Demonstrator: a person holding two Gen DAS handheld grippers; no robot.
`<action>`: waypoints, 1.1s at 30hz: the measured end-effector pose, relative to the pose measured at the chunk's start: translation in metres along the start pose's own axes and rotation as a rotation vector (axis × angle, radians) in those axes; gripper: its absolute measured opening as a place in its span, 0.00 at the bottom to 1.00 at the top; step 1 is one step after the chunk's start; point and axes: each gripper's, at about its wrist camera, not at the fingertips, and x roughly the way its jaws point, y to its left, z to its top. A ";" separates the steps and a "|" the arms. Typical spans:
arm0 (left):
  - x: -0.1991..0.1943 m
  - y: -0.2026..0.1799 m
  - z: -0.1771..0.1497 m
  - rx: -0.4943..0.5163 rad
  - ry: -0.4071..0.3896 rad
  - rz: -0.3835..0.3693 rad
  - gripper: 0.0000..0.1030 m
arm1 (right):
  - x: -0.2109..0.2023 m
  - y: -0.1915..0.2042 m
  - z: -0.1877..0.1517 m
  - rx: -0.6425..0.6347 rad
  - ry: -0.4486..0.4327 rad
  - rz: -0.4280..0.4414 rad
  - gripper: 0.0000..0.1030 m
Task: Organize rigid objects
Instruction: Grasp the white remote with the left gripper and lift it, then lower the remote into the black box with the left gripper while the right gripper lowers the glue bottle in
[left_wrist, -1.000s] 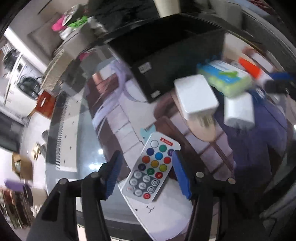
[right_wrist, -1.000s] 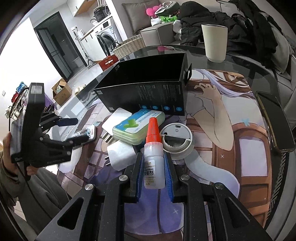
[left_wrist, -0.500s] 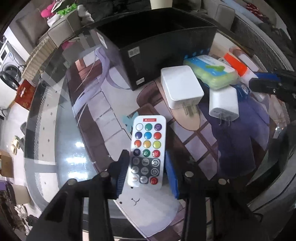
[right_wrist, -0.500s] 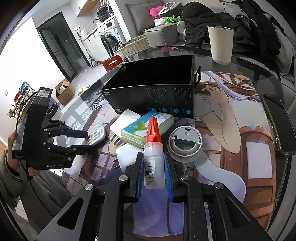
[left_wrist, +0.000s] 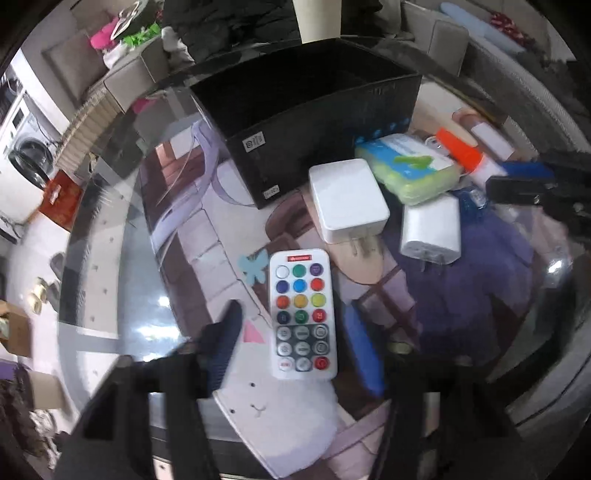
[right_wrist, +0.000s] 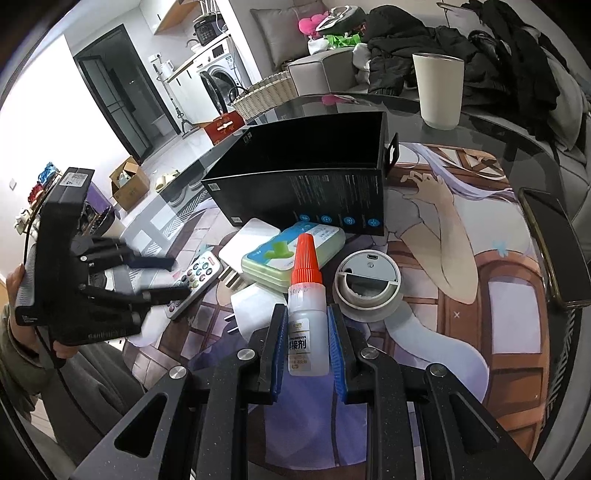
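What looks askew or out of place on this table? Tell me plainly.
Nothing is spilled or broken. The black box stands empty while the remote, two white chargers and the green case lie loosely overlapped in front of it.

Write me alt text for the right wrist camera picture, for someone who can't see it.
The right gripper is shut on a small white glue bottle with an orange cap, above a printed table mat. Behind it stands an open black box, with a green case and white chargers in front. At left, the left gripper stands open around a remote control.
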 end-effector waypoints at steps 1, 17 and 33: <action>0.003 0.000 0.000 -0.004 0.008 -0.001 0.59 | 0.000 0.000 0.000 -0.001 -0.002 0.001 0.21; 0.005 -0.002 0.007 -0.056 -0.003 -0.048 0.36 | -0.005 0.001 -0.001 -0.011 -0.014 0.002 0.21; -0.118 -0.004 -0.013 -0.026 -0.587 0.071 0.37 | -0.064 0.036 0.005 -0.157 -0.344 0.018 0.21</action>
